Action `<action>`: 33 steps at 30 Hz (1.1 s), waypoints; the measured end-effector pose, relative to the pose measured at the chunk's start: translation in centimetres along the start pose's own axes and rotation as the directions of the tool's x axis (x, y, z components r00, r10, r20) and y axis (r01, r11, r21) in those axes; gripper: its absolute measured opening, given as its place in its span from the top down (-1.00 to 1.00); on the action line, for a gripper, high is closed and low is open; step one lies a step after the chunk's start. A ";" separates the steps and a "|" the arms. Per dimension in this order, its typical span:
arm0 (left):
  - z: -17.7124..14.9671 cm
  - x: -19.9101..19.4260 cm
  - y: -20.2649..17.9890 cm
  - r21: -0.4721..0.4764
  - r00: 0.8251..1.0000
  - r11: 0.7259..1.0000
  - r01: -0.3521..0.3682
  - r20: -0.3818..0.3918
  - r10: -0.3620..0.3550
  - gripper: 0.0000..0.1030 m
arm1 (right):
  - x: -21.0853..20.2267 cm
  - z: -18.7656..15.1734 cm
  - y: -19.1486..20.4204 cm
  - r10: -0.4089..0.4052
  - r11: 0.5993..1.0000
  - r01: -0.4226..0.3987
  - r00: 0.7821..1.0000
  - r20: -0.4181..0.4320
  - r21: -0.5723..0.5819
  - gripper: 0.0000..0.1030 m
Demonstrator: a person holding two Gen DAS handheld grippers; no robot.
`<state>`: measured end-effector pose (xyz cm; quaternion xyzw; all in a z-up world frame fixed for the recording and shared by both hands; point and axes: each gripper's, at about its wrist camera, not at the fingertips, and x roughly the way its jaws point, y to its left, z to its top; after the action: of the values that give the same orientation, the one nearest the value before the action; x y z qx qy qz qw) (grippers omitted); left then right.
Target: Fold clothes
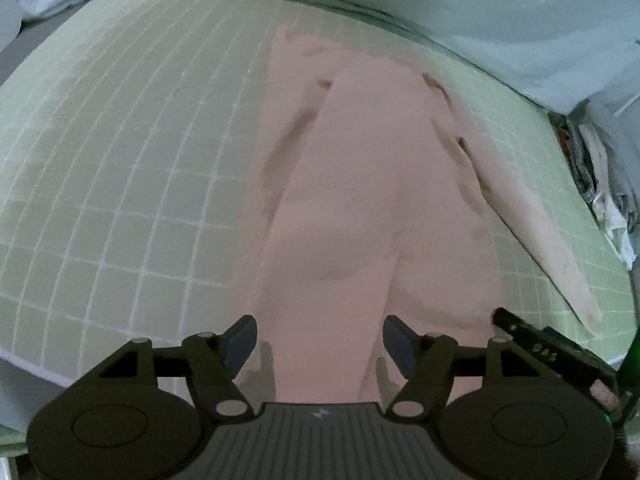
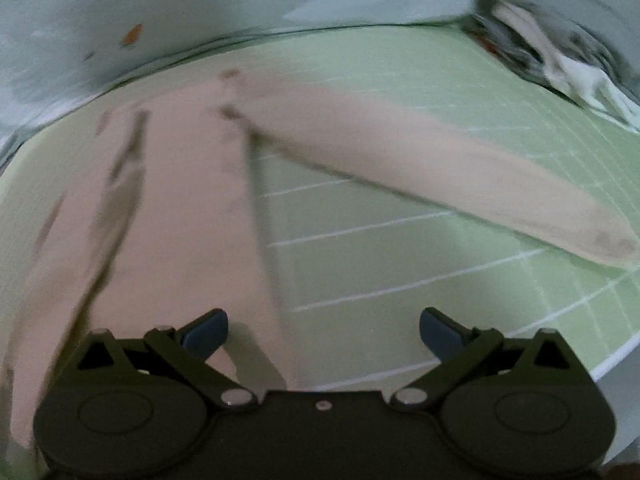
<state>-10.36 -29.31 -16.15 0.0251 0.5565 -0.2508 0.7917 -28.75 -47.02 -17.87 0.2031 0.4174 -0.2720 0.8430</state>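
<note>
The pink garment (image 1: 360, 208) lies flat on the green gridded mat (image 1: 120, 160), its long axis running straight away from the left tool (image 1: 320, 340) — jaws wide, empty, straddling the near hem. The right tool (image 2: 324, 332) — also wide open and empty — hovers nearer the splayed sleeve (image 2: 420, 164), stretched off to its right

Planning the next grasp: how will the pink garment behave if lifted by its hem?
The pink garment looks thin and lies flat with soft creases, so it will likely drape limply. Its sleeve would probably trail behind. It likely slides easily on the mat.
</note>
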 end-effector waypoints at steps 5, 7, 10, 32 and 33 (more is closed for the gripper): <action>0.7 1.6 -3.8 0.032 1.000 0.999 -0.029 0.009 0.029 -0.47 | 1.0 1.6 -4.7 -0.054 0.995 0.053 0.998 0.011 0.084 -1.00; 1.1 2.5 -5.1 0.037 0.999 0.999 -0.036 -0.002 0.037 -0.48 | 1.3 2.0 -6.3 -0.074 0.992 0.072 0.997 0.018 0.103 -1.00; 1.5 3.8 -6.9 0.046 0.999 0.998 -0.046 -0.019 0.047 -0.50 | 1.6 2.0 -8.2 -0.095 0.987 0.090 0.995 0.035 0.133 -1.00; 3.6 10.2 -8.6 0.051 0.953 0.974 -0.221 -0.203 0.226 -0.82 | 4.1 4.0 -15.4 -0.203 0.933 0.147 0.969 0.141 0.330 -1.00; 3.8 10.2 -8.6 0.054 0.953 0.974 -0.219 -0.200 0.226 -0.82 | 4.2 4.1 -15.3 -0.212 0.930 0.154 0.967 0.144 0.333 -1.00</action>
<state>-8.11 -41.78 -21.76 0.1257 0.6246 -0.1648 0.7530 -33.80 -62.39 -20.75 0.2717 0.3082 -0.4306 0.8036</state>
